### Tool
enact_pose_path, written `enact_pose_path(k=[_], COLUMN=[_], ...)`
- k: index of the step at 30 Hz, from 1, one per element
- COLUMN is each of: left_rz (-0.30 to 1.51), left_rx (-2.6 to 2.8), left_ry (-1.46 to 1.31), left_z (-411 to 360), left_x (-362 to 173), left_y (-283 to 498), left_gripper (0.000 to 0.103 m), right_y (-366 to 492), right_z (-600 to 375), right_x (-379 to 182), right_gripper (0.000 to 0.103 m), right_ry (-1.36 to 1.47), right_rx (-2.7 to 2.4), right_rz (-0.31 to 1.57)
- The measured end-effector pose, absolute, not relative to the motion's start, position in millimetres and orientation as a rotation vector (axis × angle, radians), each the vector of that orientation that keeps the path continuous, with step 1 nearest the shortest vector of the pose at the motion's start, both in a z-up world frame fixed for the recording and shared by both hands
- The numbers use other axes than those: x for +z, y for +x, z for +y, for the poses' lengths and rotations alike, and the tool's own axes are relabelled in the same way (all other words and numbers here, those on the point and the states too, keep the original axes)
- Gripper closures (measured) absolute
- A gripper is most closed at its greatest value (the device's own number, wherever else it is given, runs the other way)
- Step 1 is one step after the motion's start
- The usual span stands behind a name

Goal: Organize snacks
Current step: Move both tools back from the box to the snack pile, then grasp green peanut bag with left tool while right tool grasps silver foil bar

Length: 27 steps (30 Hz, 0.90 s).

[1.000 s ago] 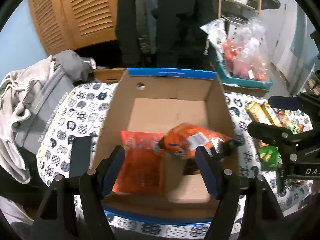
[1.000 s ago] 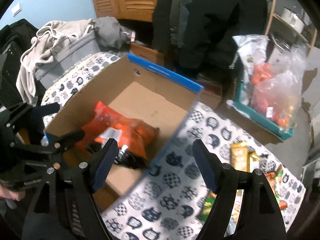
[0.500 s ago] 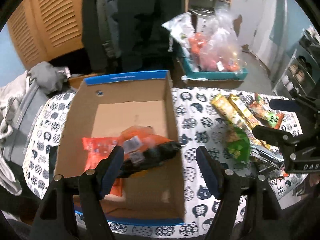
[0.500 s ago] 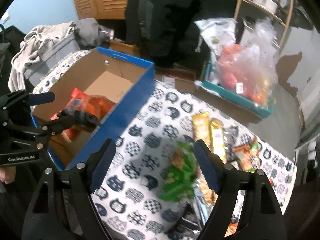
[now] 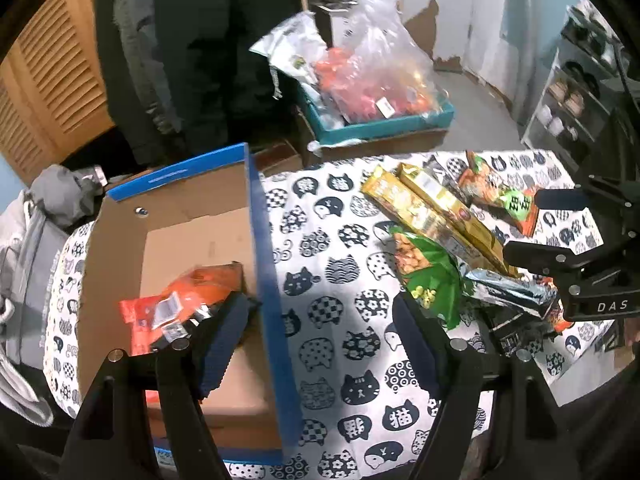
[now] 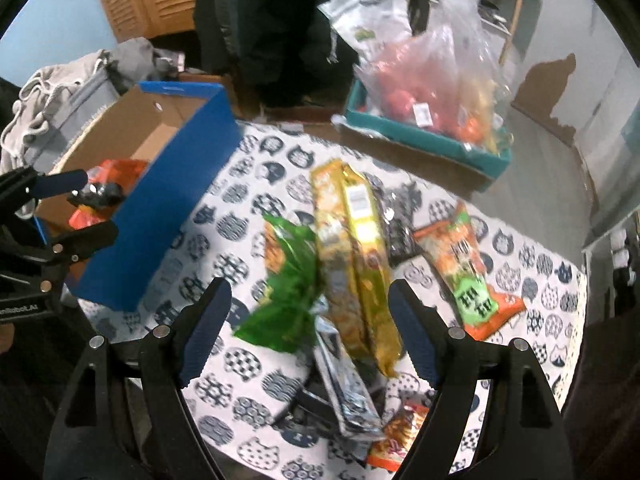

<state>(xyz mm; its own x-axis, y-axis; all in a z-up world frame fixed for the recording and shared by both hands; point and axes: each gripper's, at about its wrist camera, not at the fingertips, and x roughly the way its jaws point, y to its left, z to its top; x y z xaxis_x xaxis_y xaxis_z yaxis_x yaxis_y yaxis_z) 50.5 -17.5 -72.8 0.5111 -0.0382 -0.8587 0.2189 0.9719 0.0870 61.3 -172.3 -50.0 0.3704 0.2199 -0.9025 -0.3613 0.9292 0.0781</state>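
From the left wrist view we see our left gripper (image 5: 320, 320) with its jaws apart and nothing between them, hanging over the cat-print tablecloth (image 5: 332, 240). Its left finger stands over the blue wall of the cardboard box (image 5: 264, 248), which sits on the left part of the table. Inside the box lie orange snack packets (image 5: 188, 300), close to that blue wall. To the right on the cloth lies the pile of loose snacks: two long yellow packs (image 5: 432, 212) side by side, a green bag (image 5: 428, 276) touching their near end, a silver wrapper (image 5: 508, 292) beside it, and an orange-and-green packet (image 5: 500, 196) farther right. Our right gripper (image 5: 560, 228) reaches in from the right edge, over that pile, and hides part of it. Beyond the table stands a teal tray (image 5: 380, 128) with clear plastic bags (image 5: 380, 64) of red things, and dark coats (image 5: 180, 40) hang behind the box.

From the right wrist view we see our right gripper (image 6: 308, 328) spread wide and empty, right above the pile. The green bag (image 6: 288, 288) and the yellow packs (image 6: 352, 248) show between its fingers, the silver wrapper (image 6: 344, 392) lies under them, and the orange-and-green packet (image 6: 468, 272) lies just to the right. The box (image 6: 168, 200) stands at the left, well apart from the pile, with the orange packets (image 6: 116, 172) inside. Our left gripper (image 6: 76, 204) shows at the left edge beside the box wall, partly covering those packets. A heap of grey clothes (image 6: 72, 76) lies behind the box.
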Motion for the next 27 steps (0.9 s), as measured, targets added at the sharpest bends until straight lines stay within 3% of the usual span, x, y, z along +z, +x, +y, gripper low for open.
enact_pose_path(k=[24, 26, 27], left_rz=[1.188, 1.196, 1.199], left_rx=[-0.234, -0.238, -0.241], left_ry=[0.312, 0.310, 0.310], left_z=[-70.9, -73.1, -74.3], left_x=[-140.0, -142.7, -144.1], left_y=[64.7, 65.8, 66.9], left_gripper=[0.027, 0.027, 0.027], right_y=[54.3, 53.3, 52.9], right_z=[-196.8, -195.8, -195.5], right_x=[-142.3, -148.5, -151.1], right_gripper=[0.023, 0.029, 0.038], right_ry=[-0.233, -0.249, -0.251], right_rx=[0.385, 0.391, 0.397], right_rz=[1.344, 1.356, 1.362])
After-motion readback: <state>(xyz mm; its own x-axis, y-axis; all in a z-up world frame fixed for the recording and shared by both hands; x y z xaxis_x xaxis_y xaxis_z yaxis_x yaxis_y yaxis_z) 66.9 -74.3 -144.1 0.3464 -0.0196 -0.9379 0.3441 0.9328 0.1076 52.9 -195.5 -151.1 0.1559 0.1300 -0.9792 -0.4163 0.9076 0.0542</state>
